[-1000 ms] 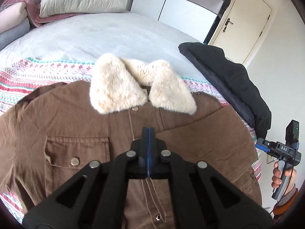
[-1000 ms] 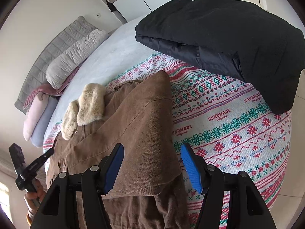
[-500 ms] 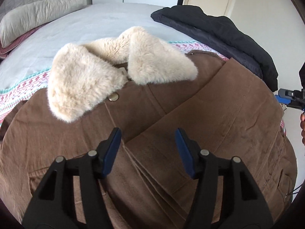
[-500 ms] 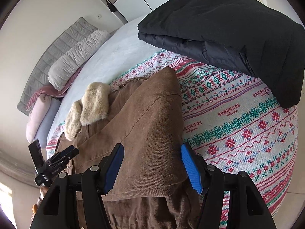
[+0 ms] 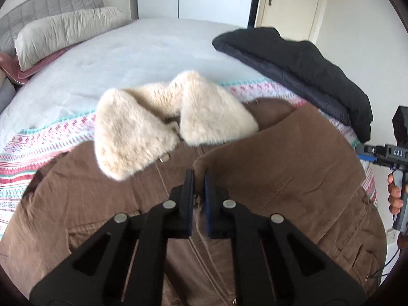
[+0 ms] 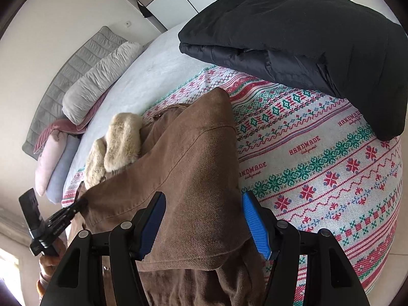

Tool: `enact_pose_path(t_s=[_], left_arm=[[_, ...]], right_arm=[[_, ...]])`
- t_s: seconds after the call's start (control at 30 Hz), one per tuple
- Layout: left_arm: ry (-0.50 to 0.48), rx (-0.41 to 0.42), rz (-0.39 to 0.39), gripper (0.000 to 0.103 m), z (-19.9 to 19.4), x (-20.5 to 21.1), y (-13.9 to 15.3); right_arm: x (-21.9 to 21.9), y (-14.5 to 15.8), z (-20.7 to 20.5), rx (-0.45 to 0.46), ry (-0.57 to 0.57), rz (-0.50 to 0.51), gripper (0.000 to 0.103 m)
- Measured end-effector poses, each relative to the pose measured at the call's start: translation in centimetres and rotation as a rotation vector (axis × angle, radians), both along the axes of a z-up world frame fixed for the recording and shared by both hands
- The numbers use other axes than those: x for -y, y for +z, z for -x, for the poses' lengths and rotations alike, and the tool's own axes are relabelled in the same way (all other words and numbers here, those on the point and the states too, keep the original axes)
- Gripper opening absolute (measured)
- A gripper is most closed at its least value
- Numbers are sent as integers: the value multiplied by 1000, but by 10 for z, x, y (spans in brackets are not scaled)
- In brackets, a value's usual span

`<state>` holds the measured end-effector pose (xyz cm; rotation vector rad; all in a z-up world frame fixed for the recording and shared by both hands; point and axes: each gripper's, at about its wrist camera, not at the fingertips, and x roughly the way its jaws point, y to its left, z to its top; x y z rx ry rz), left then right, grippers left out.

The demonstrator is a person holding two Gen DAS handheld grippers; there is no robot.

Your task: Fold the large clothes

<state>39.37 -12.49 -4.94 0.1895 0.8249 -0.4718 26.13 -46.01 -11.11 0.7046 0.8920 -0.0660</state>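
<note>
A brown jacket (image 5: 280,168) with a cream fur collar (image 5: 142,132) lies face up on the bed, its right sleeve folded across the chest. My left gripper (image 5: 197,176) hovers just short of that flap's corner. Its jaws are closing to a thin slit, and I see no cloth pinched between them. From the right wrist view, the left gripper (image 6: 76,205) sits at the cuff end of the folded sleeve. My right gripper (image 6: 202,196) stands open above the jacket (image 6: 183,165) near its shoulder fold, pads clear of the cloth. The same gripper (image 5: 377,153) shows at the right edge of the left wrist view.
A folded black coat (image 6: 306,30) lies on the bed's far right corner. A patterned blanket (image 6: 318,165) covers the near part of the bed under the jacket. Pillows (image 5: 63,33) line the headboard. A door (image 5: 288,0) and wardrobe stand beyond. A hand (image 5: 394,196) grips the right tool.
The left gripper went from shut to wide open over the sleeve flap, then nearly shut again, drawing back from the collar. The right gripper stayed still and open.
</note>
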Motion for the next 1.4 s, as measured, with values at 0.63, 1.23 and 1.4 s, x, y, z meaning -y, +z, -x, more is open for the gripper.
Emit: enact_pose_path(t_s=[0.63,1.23,1.4], left_arm=[[241,-290,-82,49,-29,-48,-77],[179,-452,45,14,53,-56,-69],[230,-214,-25,48,60,-47,-46]], right_arm=[[32,-53,-91,7,-187,-306,61],[7,-31,-95,-16,-130,26,23],[-7,0,-75,4,-194,209,34]])
